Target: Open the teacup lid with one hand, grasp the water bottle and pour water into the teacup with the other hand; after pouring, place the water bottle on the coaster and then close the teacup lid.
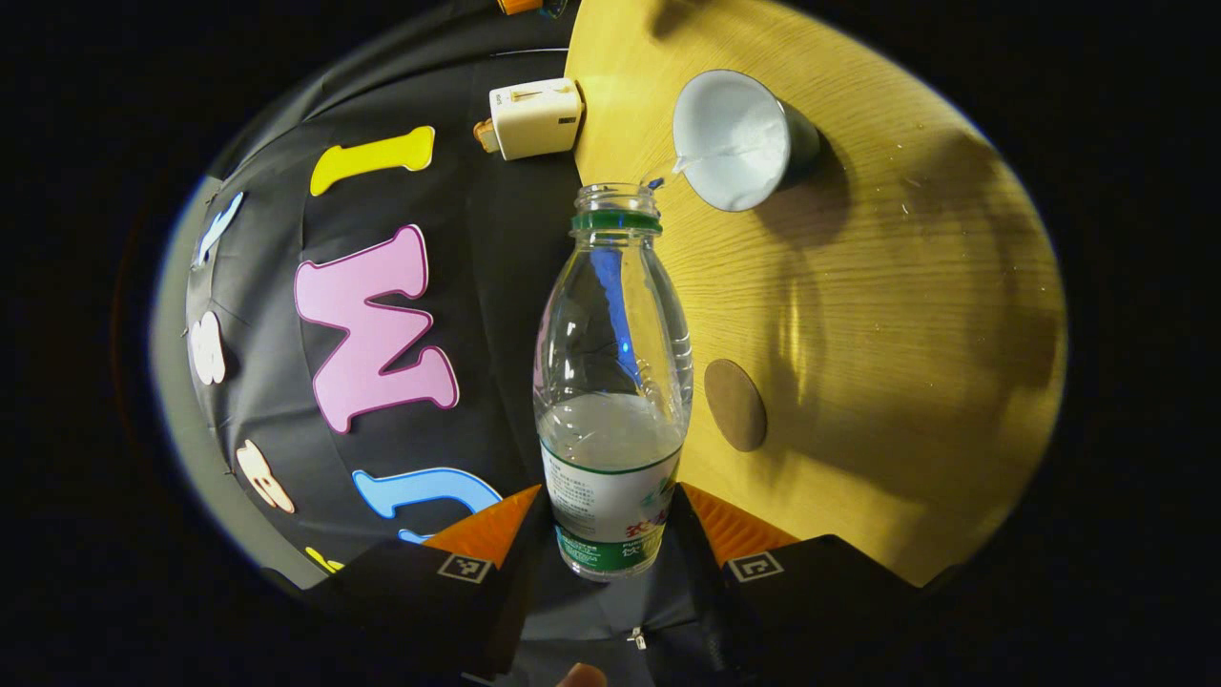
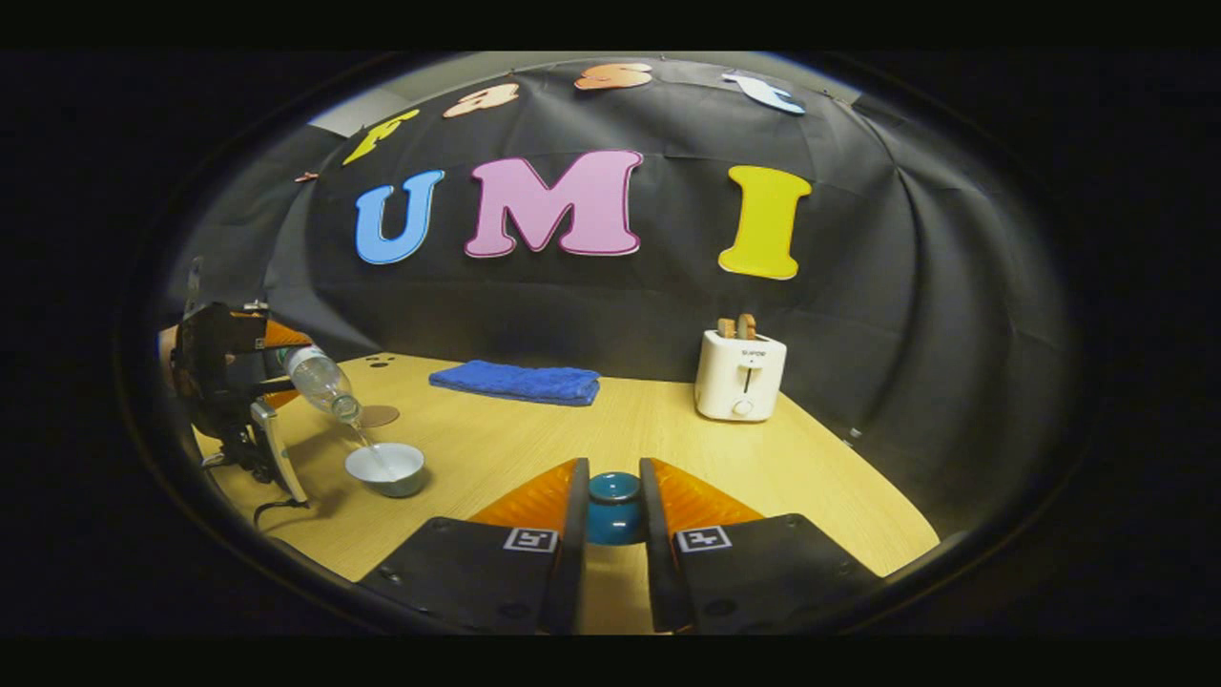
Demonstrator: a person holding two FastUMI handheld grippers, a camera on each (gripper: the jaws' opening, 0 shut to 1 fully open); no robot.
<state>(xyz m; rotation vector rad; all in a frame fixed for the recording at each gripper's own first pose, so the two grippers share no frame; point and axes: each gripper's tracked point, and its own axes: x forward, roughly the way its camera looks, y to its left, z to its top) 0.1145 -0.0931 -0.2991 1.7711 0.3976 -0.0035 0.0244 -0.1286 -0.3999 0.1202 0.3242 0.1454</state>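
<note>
Left gripper view: left gripper point(image 1: 610, 534) clamped on the lower labelled body of the water bottle point(image 1: 612, 382), both fingers pressing its sides. Bottle's long axis runs straight ahead from the fingers, open neck forward, tilted so a thin stream leaves the mouth into the teacup point(image 1: 739, 141), just beyond and slightly right of the neck. Water is left in the bottle. Coaster point(image 1: 735, 405) lies on the table point(image 1: 906, 334) beside the bottle's middle, nearer the gripper than the cup, nothing between. Toaster point(image 1: 534, 118) at the table edge, clear of the path.

Right gripper view: right gripper point(image 2: 613, 515) closed on the teal teacup lid point(image 2: 613, 510), held low over the table. Teacup point(image 2: 385, 468) sits well to its left, open top. Left gripper point(image 2: 229, 382) pours there; the coaster point(image 2: 379, 416) is just behind the cup. Blue cloth point(image 2: 516, 383) and toaster point(image 2: 741, 375) sit farther back. Likely next: set the bottle upright, onto the coaster.
</note>
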